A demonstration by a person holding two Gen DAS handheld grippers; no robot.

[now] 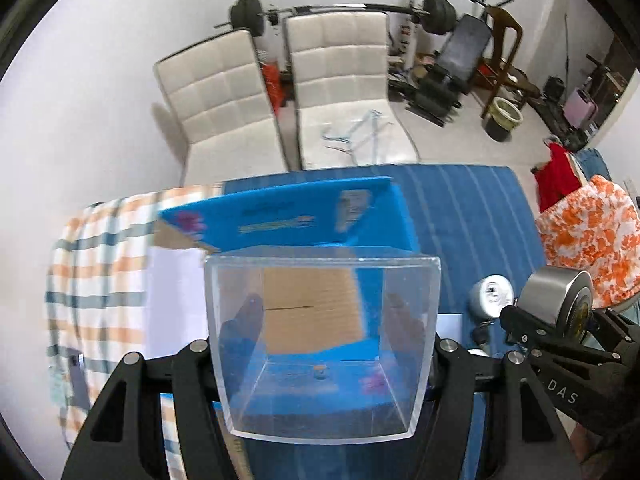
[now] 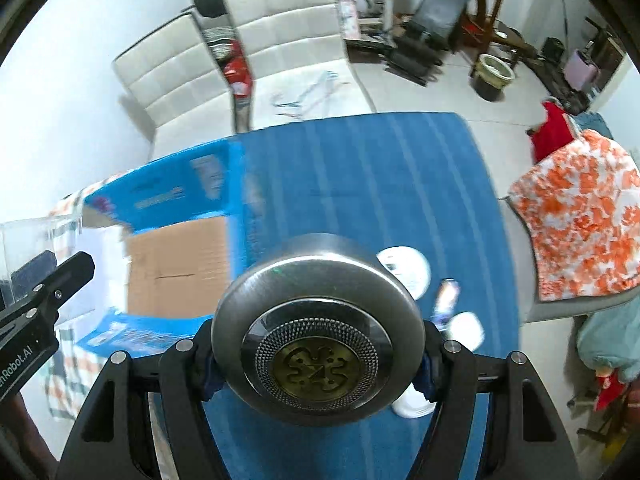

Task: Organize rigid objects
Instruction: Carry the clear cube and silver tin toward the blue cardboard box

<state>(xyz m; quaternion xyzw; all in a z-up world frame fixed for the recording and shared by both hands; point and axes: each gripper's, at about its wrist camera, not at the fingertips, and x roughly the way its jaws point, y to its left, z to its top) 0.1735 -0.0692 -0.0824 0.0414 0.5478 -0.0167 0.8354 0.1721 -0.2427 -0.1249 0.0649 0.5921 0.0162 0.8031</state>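
Observation:
My left gripper (image 1: 322, 320) is shut on a clear plastic box (image 1: 320, 344) and holds it above the open blue cardboard box (image 1: 280, 220). My right gripper (image 2: 318, 360) is shut on a round silver metal tin (image 2: 316, 332) with an embossed brass lid. The tin also shows in the left wrist view (image 1: 560, 296), right of the clear box. The open blue cardboard box (image 2: 176, 248) lies to the left in the right wrist view, its brown inside showing.
A blue striped cloth (image 2: 380, 168) covers the table. A white round tin (image 2: 404, 272), a small blue item (image 2: 446, 300) and white containers (image 2: 466, 330) lie on it. A checked cloth (image 1: 100, 260) hangs left. An orange-flowered cushion (image 2: 580, 216) sits right. Two white chairs (image 1: 280, 92) stand behind.

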